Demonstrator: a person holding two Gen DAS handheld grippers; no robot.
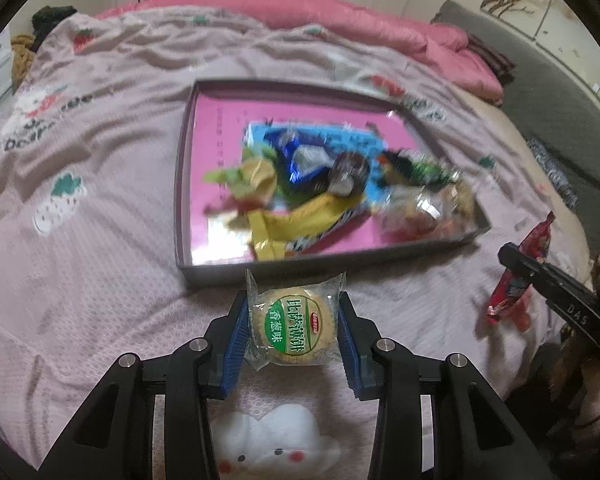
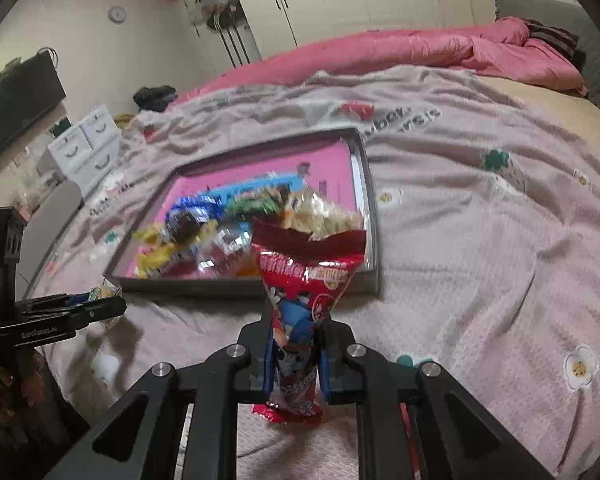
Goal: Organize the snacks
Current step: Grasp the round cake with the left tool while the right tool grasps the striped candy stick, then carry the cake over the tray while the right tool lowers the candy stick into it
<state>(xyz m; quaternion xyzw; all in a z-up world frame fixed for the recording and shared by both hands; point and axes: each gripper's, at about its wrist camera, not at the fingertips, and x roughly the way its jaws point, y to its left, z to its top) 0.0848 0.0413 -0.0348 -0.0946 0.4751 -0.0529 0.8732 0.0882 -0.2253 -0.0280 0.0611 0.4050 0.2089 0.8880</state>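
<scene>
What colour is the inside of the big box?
Bright pink inside the box, clearest in the left wrist view.

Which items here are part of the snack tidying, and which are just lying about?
Job:
- round cracker pack, in left tool
- red snack packet, in right tool
- tray with snack pile

Lying about:
- pink duvet
- white drawers
- dark clothing

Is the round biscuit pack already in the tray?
No, the round biscuit pack sits between the left gripper pads, short of the tray.
</scene>
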